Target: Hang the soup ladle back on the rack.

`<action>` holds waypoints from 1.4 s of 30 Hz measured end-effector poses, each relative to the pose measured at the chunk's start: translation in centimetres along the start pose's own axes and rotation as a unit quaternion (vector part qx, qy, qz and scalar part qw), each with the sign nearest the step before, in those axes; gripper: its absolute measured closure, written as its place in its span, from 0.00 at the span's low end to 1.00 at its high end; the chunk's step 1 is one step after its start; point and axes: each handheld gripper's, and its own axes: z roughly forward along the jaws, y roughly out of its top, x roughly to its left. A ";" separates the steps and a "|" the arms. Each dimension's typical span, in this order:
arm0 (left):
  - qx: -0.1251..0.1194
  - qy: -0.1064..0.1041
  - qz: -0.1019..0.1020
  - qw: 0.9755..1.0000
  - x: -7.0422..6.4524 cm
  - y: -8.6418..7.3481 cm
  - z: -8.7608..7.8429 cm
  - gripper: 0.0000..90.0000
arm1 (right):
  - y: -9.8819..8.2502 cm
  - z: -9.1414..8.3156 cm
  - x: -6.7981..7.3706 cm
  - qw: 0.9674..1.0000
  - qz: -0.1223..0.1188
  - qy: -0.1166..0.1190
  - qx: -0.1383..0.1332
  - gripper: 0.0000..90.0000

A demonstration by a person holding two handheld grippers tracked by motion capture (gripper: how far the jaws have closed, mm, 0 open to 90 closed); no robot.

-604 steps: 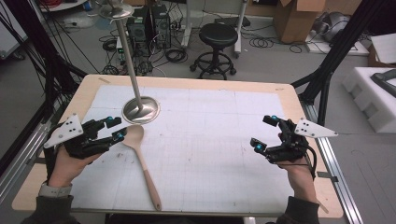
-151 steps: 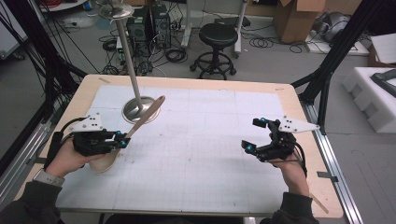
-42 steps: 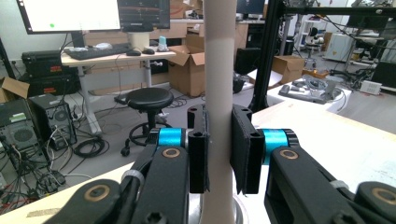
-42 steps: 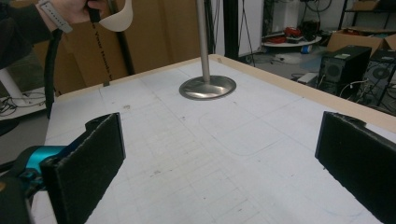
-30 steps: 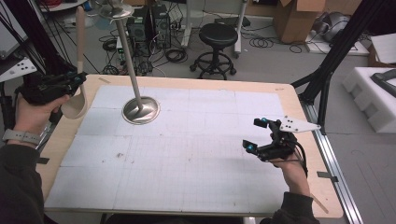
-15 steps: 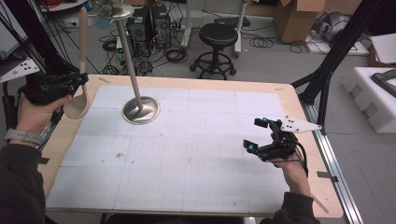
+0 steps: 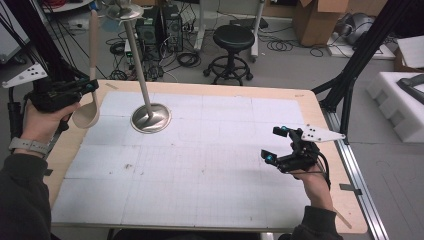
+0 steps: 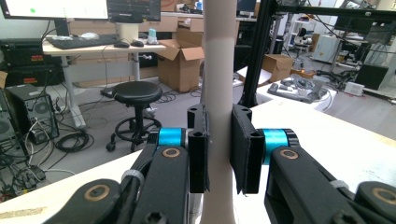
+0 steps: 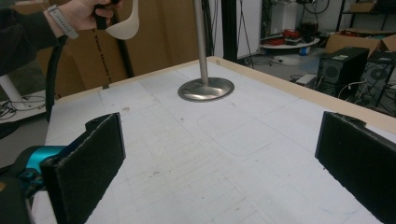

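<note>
Ladle (image 7: 90, 75) handle upright, clamped between left gripper (image 8: 219, 149) jaws, bowl below; right gripper (image 7: 281, 146) jaws wide, empty.

Pale wooden ladle (image 7: 91, 65), held upright in the left tool (image 7: 75, 90): long straight handle rising well above the jaws, round bowl hanging just below them, hollow side turned toward the tool. Handle (image 8: 218, 112) clamped between both pads, raised off the tabletop (image 7: 210, 165).
</note>
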 end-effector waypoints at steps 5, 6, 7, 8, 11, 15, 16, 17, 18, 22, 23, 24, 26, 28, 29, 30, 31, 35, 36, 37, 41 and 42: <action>0.003 -0.002 -0.001 1.000 -0.1 -0.1 0.1 0.86 | 0.0 0.0 0.0 1.000 0.000 0.001 -0.001 0.00; 0.004 -0.005 -0.002 1.000 -0.1 -0.1 0.2 0.86 | 0.0 0.0 0.0 1.000 0.000 0.001 0.000 0.00; 0.004 -0.006 -0.002 1.000 -0.1 -0.1 0.2 0.86 | 0.0 0.0 0.1 1.000 0.002 0.000 0.000 0.00; 0.005 -0.004 -0.002 1.000 -0.2 -0.1 0.3 0.86 | 0.0 0.0 0.0 1.000 0.000 0.000 -0.001 0.00; 0.007 -0.010 -0.001 1.000 -0.3 -0.2 0.5 0.86 | 0.0 0.0 0.1 1.000 0.002 0.000 -0.001 0.00; 0.011 -0.013 -0.002 1.000 -0.5 -0.3 0.9 0.86 | 0.0 0.0 0.1 1.000 0.001 0.000 -0.001 0.00; 0.013 -0.011 -0.001 1.000 -0.5 -0.4 1.1 0.86 | 0.0 0.0 0.1 1.000 0.002 0.000 0.000 0.00; 0.014 -0.011 0.000 1.000 -0.5 -0.4 1.1 0.86 | 0.0 0.0 0.1 1.000 0.003 0.000 -0.001 0.00; 0.014 -0.011 -0.002 1.000 -0.5 -0.4 1.2 0.87 | 0.0 -0.1 0.1 1.000 0.002 0.002 -0.001 0.01; 0.015 -0.009 -0.003 1.000 -0.5 -0.5 1.5 0.86 | 0.0 -0.1 0.1 1.000 0.002 0.001 -0.002 0.00; 0.017 -0.007 -0.002 1.000 -0.5 -0.6 1.6 0.86 | 0.0 -0.1 0.0 1.000 0.002 0.001 -0.002 0.00; 0.017 -0.007 -0.002 1.000 -0.6 -0.6 1.7 0.86 | 0.0 -0.1 0.1 1.000 0.002 0.001 -0.002 0.00; 0.020 -0.005 -0.001 1.000 -0.6 -0.7 1.9 0.86 | 0.0 -0.1 0.0 1.000 0.000 0.000 -0.002 0.00; 0.020 -0.005 -0.002 1.000 -0.7 -0.7 2.1 0.86 | 0.0 -0.1 0.1 1.000 0.002 0.001 -0.001 0.00; 0.021 -0.005 -0.003 1.000 -0.8 -0.7 2.2 0.86 | 0.0 -0.1 0.1 1.000 0.002 0.001 -0.001 0.01; 0.021 -0.003 -0.004 1.000 -0.8 -0.8 2.3 0.86 | 0.0 -0.1 0.1 1.000 0.001 0.001 0.000 0.00; 0.021 -0.001 -0.002 1.000 -0.8 -0.8 2.4 0.86 | 0.0 -0.1 0.1 1.000 0.001 0.001 -0.001 0.00; 0.020 0.002 -0.007 1.000 -1.0 -1.0 3.0 0.86 | 0.0 -0.1 0.1 1.000 -0.001 -0.003 0.003 0.00; 0.020 0.000 -0.007 1.000 -1.0 -1.1 3.2 0.86 | 0.0 -0.1 0.1 1.000 -0.001 -0.004 0.008 0.00; 0.020 0.001 -0.008 1.000 -1.1 -1.1 3.3 0.86 | -0.1 0.0 0.1 1.000 -0.002 -0.004 0.009 0.01; 0.020 0.008 -0.003 1.000 -1.0 -1.1 3.3 0.86 | 0.0 -0.2 0.1 1.000 -0.003 -0.002 0.004 0.00; 0.022 0.010 -0.001 1.000 -1.0 -1.0 3.2 0.86 | 0.0 -0.2 0.1 1.000 -0.001 -0.004 0.001 0.00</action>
